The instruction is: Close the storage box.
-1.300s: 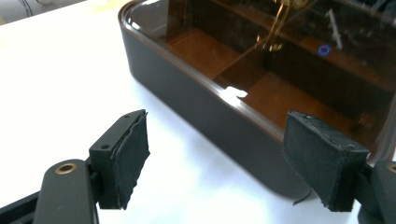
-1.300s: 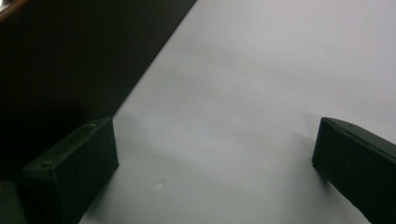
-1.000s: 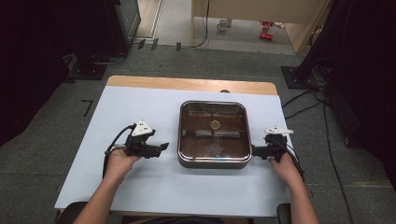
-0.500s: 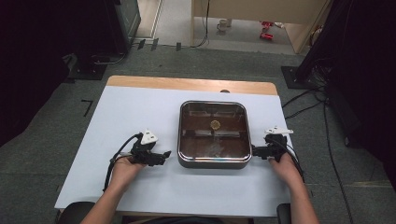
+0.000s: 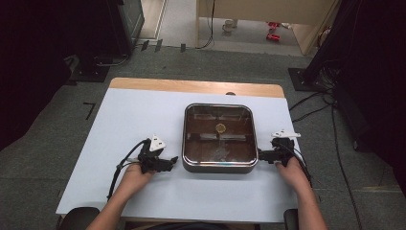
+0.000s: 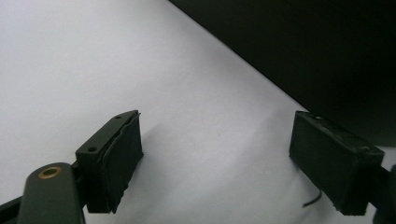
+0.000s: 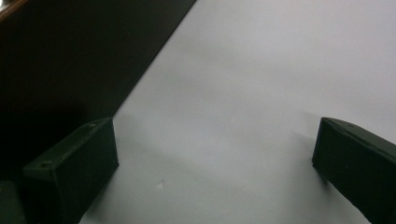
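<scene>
Just beside pan (image 5: 219, 165) edges, both wide-spread grippers: left gripper (image 5: 171, 160), right gripper (image 5: 261, 155).

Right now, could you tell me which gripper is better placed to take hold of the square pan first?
Probably the right gripper: its open jaws sit right at the pan's right side. The left gripper, also open, points at the pan's left side with a small gap of white table between.
</scene>
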Tool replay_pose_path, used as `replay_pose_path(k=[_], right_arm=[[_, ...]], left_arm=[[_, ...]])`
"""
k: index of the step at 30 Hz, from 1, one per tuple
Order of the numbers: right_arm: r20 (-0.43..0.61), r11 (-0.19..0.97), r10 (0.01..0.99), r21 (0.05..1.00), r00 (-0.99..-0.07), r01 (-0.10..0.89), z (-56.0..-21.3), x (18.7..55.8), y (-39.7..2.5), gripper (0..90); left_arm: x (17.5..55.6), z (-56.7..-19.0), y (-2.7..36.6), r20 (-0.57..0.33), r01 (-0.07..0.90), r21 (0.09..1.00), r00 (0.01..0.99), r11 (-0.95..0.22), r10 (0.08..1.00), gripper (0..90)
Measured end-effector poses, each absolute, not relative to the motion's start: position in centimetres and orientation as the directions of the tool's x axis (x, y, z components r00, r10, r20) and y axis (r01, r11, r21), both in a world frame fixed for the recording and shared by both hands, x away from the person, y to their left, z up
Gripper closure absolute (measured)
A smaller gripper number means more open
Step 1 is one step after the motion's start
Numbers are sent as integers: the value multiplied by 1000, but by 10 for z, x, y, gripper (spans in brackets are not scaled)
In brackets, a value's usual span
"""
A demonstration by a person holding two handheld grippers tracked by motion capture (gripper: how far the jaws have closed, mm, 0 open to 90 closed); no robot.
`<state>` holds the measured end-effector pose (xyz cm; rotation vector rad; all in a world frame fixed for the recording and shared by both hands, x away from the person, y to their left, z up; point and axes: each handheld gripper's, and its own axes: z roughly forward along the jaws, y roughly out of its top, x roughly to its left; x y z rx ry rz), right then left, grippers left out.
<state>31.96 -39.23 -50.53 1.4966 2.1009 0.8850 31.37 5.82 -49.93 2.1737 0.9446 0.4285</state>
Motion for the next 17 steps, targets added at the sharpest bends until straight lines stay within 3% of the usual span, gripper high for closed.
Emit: replay_pose_path(k=[2,17], right_arm=[[31,221,941,700,-338,679,-505,320,-392,0],[32,220,941,700,-338,679,-505,320,-392,0]], left_arm=[[315,-499,58,8,508,723,671,-468,741,120],[313,-499,58,6,521,722,654,-456,756,119]])
